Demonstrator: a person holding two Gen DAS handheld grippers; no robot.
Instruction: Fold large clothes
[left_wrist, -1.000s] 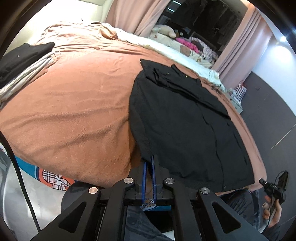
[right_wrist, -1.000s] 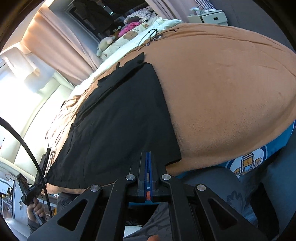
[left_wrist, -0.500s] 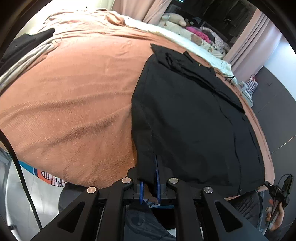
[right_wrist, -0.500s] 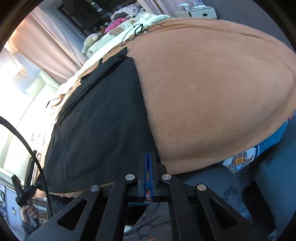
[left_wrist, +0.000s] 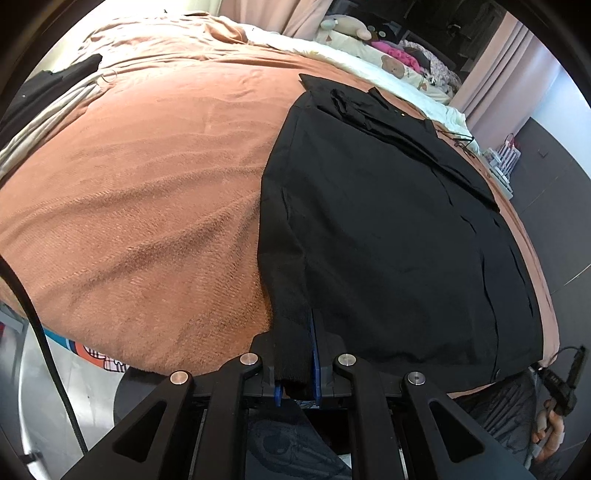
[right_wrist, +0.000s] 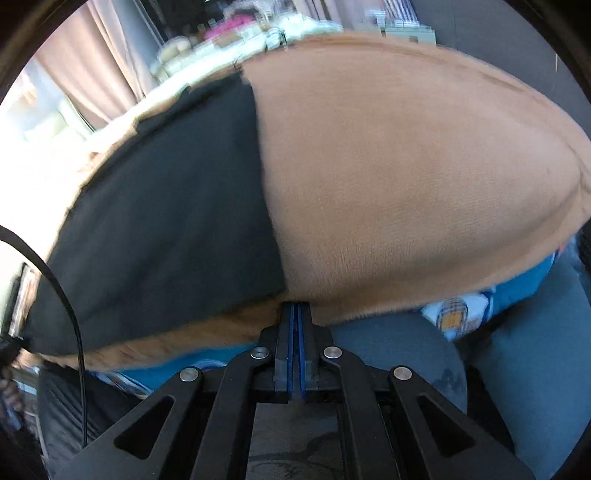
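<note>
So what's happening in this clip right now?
A person with a gripper in each hand is folding a black garment spread flat on a bed under an orange-brown blanket. The left gripper has the garment's near corner between its jaws, which have just been opening slightly; whether it grips firmly is unclear. The right gripper is shut on nothing, at the blanket's near edge by the garment's other near corner.

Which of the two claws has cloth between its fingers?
The left gripper: the black shirt's corner sits between its fingers. The right gripper is shut, empty.
</note>
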